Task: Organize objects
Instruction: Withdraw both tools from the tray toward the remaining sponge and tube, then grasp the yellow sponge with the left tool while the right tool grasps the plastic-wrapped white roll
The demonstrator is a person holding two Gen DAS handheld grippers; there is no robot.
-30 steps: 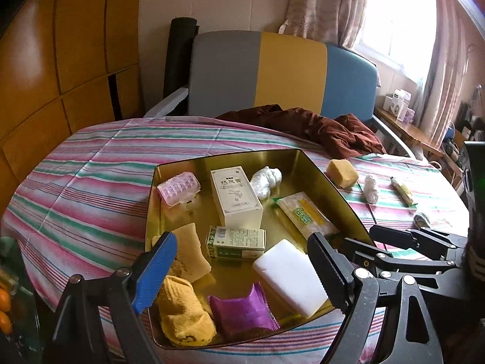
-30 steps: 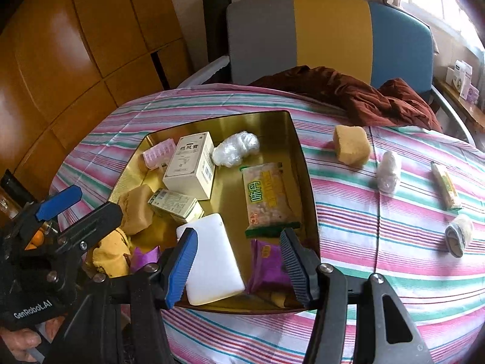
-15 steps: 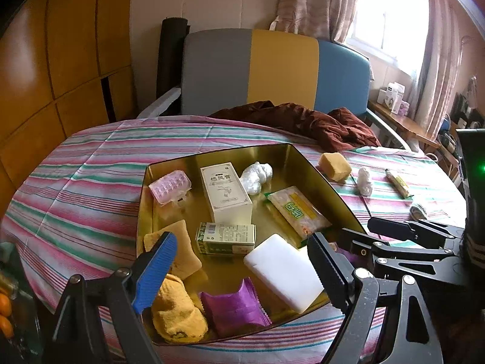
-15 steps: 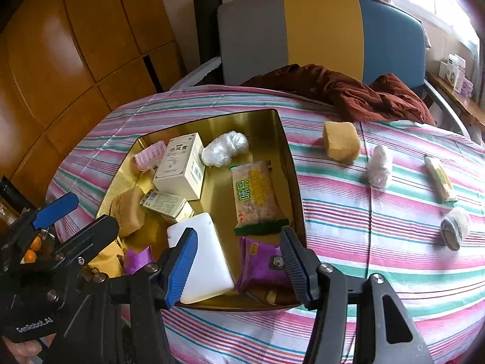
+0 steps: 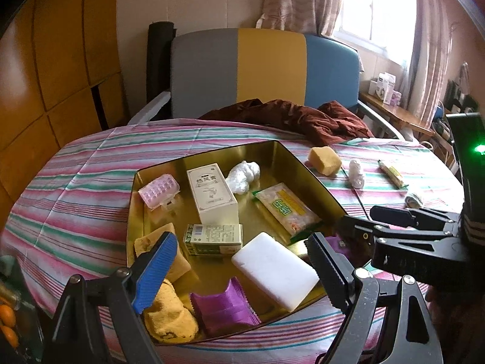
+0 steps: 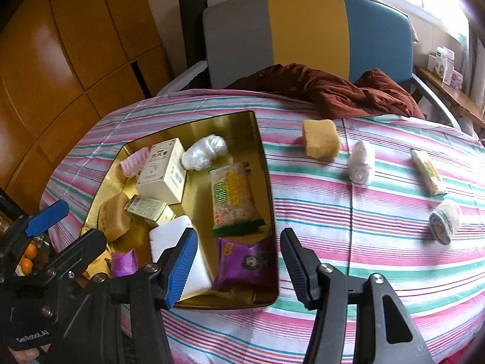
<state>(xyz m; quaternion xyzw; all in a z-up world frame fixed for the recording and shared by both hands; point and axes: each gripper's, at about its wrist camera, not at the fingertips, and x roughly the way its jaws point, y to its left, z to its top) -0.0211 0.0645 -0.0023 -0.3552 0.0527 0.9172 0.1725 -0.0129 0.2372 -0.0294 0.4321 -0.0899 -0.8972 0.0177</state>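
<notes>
In the left wrist view, the left hand-held gripper (image 5: 239, 270) is seen with its jaws standing wide and nothing between them, poised over the near end of the gold tray (image 5: 306, 166), in which a white block (image 5: 274, 274), a purple packet (image 5: 222, 305) and a yellow cloth (image 5: 169, 318) are already laid. Four loose things are seen beyond the tray's right wall on the striped tabletop (image 5: 75, 188): a yellow sponge (image 5: 325, 160), a white wad (image 5: 356, 173), a slim tube (image 5: 392, 173) and a rolled sock (image 5: 414, 200). In the right wrist view, the right hand-held gripper (image 6: 238, 268) is shown roughly half open and empty, above the tray's near right corner. The sock (image 6: 445, 221) lies ahead and to its right, the tube (image 6: 428, 171) farther back with its long axis running away from the camera. The right hand is judged the nearer; no obstacle is seen across the bare cloth.
</notes>
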